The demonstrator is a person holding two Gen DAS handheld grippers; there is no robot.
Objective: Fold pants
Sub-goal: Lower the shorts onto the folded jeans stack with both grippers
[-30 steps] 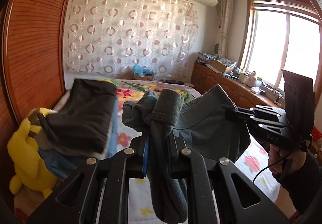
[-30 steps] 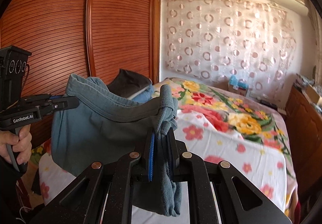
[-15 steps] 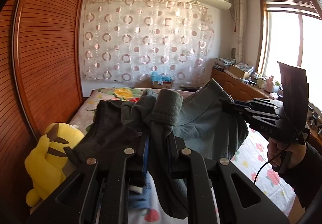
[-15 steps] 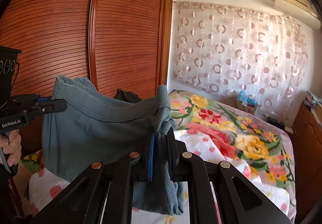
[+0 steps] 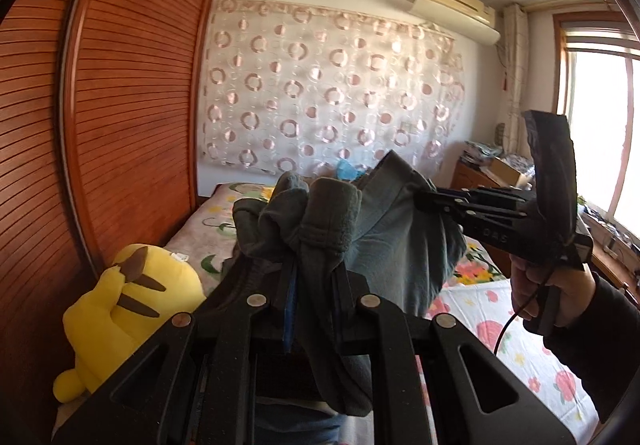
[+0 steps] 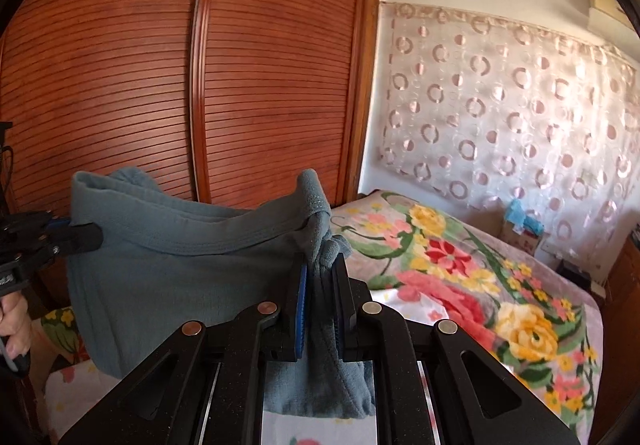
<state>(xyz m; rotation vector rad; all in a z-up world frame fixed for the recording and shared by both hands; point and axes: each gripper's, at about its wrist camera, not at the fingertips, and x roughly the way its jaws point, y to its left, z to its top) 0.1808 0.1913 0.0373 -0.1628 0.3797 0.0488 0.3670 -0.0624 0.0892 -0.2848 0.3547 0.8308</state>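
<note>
While a person is standing beside a bed [image 6: 460, 277] covered in a bright floral blanket, two hand-held tools are lifting a pair of grey-blue pants [image 6: 180, 269] clear of it. Seen from the right wrist camera, the right tool [image 6: 320, 309] is pinching a bunched end of the waistband, and the left tool [image 6: 86, 235] is pinching the other end, so the band is sagging between them and the cloth is hanging below in mid-air. From the left wrist camera, the left tool [image 5: 314, 305] is gripping thick gathered fabric, with the right tool [image 5: 424, 201] clamping the pants near it. A yellow plush toy [image 5: 120, 305] is lying beside the wooden wardrobe [image 5: 120, 105]. Folding appears to be at an early or middle stage: the legs are hanging out of sight, so any completed fold cannot be confirmed. Laying the pants down and folding them appears to be left.
</note>
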